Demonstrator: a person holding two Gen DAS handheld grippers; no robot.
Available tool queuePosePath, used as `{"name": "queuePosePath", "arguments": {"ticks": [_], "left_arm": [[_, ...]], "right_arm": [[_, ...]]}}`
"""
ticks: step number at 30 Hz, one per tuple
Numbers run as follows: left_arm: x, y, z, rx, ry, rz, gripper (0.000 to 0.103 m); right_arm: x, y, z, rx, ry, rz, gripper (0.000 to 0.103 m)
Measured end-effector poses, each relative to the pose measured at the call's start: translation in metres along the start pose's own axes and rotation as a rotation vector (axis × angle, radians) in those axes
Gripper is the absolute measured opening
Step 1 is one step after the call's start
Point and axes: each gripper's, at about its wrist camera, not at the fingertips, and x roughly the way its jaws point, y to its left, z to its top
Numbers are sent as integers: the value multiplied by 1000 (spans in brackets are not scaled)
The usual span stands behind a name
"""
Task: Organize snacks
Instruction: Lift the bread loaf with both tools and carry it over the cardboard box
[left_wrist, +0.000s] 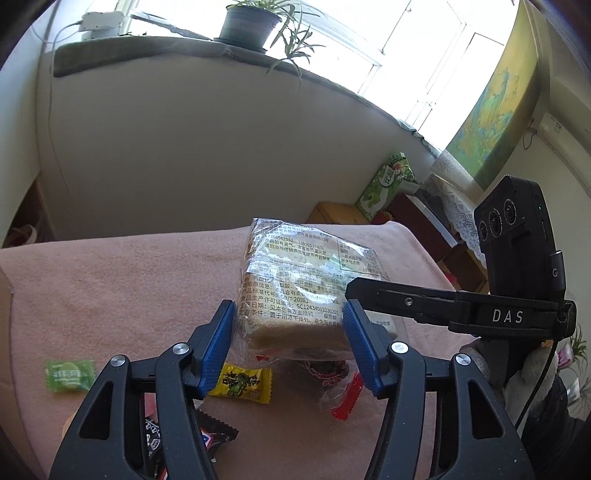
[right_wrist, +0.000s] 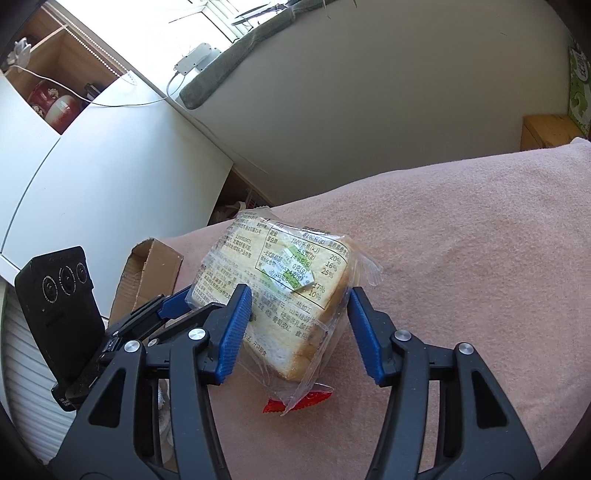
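Both the left gripper (left_wrist: 290, 343) and right gripper (right_wrist: 299, 330) had their fingers clamped on the bread pack (left_wrist: 303, 288); loose candies (left_wrist: 242, 384) at 6 o'clock remained unsorted.

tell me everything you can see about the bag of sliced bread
The bag of sliced bread is a clear, crinkly plastic wrapper printed with dark text and a nutrition table, holding a block of pale slices with tan crusts. A small white-and-green sticker sits on the table panel. It is tilted, lifted over the pink cloth, with the left gripper and right gripper each clamping it from a side. A red-wrapped candy lies under its near end.
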Motion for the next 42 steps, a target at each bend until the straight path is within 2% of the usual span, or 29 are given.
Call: {"name": "queuePosePath", "arguments": {"ticks": [9, 21, 42], "left_arm": [[-39, 8, -3, -4, -68, 23, 59], [-104, 37, -18, -36, -155, 98, 59], [-174, 115, -40, -172, -243, 236, 59]], "right_arm": [[-12, 36, 2, -73, -21, 8, 57], [-5, 106, -3, -183, -12, 62, 57], [66, 227, -12, -366, 75, 123, 57]]}}
